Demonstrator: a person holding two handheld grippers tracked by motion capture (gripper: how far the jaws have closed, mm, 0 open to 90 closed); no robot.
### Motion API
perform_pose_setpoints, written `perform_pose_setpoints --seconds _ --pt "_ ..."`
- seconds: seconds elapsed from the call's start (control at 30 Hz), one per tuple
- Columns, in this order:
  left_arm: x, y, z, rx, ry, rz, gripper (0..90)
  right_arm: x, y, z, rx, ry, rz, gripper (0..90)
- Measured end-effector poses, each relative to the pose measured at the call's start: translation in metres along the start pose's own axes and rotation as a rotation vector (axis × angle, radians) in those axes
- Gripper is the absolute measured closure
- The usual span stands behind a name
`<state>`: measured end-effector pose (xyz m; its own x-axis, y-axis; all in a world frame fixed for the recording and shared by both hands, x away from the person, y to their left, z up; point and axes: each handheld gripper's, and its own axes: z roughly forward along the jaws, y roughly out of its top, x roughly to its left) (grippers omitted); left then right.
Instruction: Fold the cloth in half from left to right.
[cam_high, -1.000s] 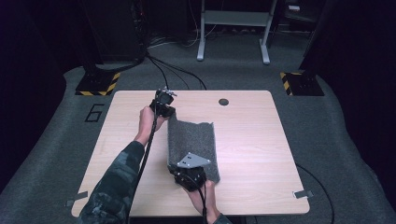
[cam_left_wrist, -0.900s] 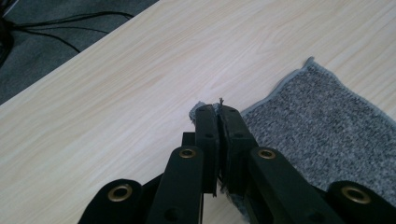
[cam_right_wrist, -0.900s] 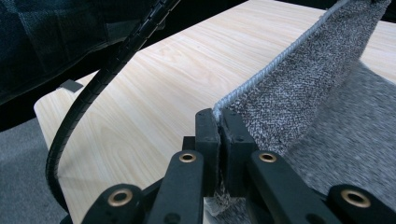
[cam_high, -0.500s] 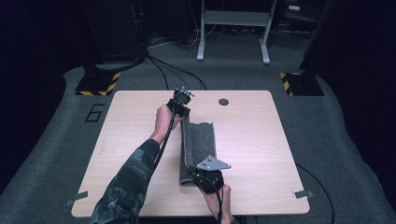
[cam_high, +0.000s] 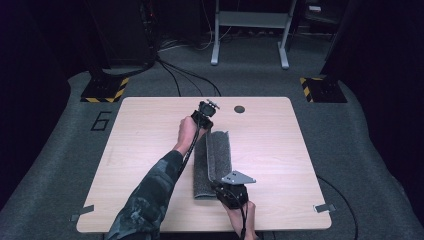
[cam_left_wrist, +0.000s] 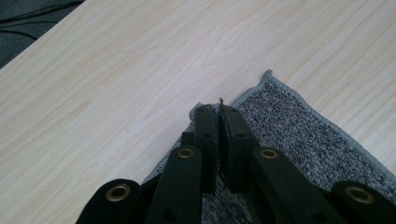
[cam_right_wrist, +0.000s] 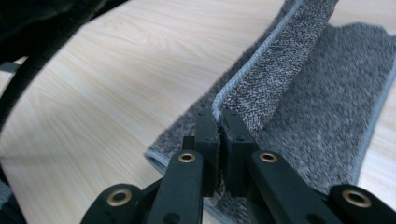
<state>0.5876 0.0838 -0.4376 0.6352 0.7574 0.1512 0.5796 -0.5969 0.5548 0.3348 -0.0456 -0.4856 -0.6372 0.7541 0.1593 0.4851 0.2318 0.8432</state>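
Note:
A grey towel (cam_high: 214, 162) lies half folded lengthwise in the middle of the wooden table (cam_high: 140, 150). My left gripper (cam_high: 211, 131) is at the towel's far end and shut on its corner edge (cam_left_wrist: 219, 105). My right gripper (cam_high: 218, 183) is at the near end, shut on the towel's hemmed edge (cam_right_wrist: 217, 106). Both hold one long side lifted, so it stands up over the lower layer (cam_right_wrist: 327, 93). In the right gripper view the raised flap (cam_right_wrist: 280, 60) runs away from the jaws.
A small round hole cover (cam_high: 239, 109) sits near the table's far edge. Bare wood lies to the left and right of the towel. Cables (cam_high: 185, 80) and hazard-striped stand feet (cam_high: 104, 91) are on the floor beyond the table.
Both grippers have carried the towel's long edge to the right across the towel. The cloth went from spread flat to a narrow strip with the held side standing up.

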Motion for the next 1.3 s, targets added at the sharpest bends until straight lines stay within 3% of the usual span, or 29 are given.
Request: perform_pose_setpoints --seconds 0.13,0.27,0.33,0.43,0.5,0.63,0.7,0.83,0.87,1.03,1.17,1.3 --pt "-0.004 0.002 0.008 0.009 0.002 -0.001 83.3 -0.006 -0.006 0.001 0.009 -0.005 0.016 86.5" --pt "-0.005 0.002 0.013 0.016 -0.003 -0.034 55.9 -0.012 -0.013 0.002 0.026 -0.026 0.024 86.2" --pt "-0.003 0.001 0.012 -0.003 0.002 -0.066 38.3 -0.015 -0.017 0.004 0.044 -0.028 0.026 85.6" --pt "0.002 -0.003 0.006 -0.034 -0.009 -0.096 28.5 -0.02 -0.023 0.002 0.05 -0.055 0.036 84.0" --pt "0.004 -0.008 0.001 -0.049 -0.026 -0.108 26.9 -0.022 -0.025 -0.001 0.048 -0.061 0.049 81.1" --pt "0.0 -0.025 -0.005 -0.044 -0.038 -0.082 25.2 -0.028 -0.03 -0.006 0.054 -0.086 0.074 73.7" --pt "-0.001 -0.034 -0.006 -0.031 -0.04 -0.064 25.0 -0.029 -0.031 -0.009 0.056 -0.094 0.073 73.6" --pt "-0.002 -0.048 -0.005 -0.03 -0.056 -0.069 24.8 -0.032 -0.034 -0.013 0.065 -0.097 0.077 75.5" --pt "0.0 -0.049 -0.004 -0.027 -0.074 -0.074 24.8 -0.032 -0.034 -0.013 0.065 -0.098 0.083 75.5" --pt "-0.006 -0.044 0.004 -0.039 -0.088 -0.081 25.2 -0.033 -0.037 -0.012 0.083 -0.098 0.077 75.8" --pt "-0.017 -0.042 0.011 -0.037 -0.094 -0.065 24.7 -0.033 -0.039 -0.014 0.11 -0.155 0.04 74.7" --pt "-0.021 -0.043 0.016 -0.022 -0.096 -0.059 24.4 -0.037 -0.042 -0.026 0.108 -0.206 0.051 69.9"
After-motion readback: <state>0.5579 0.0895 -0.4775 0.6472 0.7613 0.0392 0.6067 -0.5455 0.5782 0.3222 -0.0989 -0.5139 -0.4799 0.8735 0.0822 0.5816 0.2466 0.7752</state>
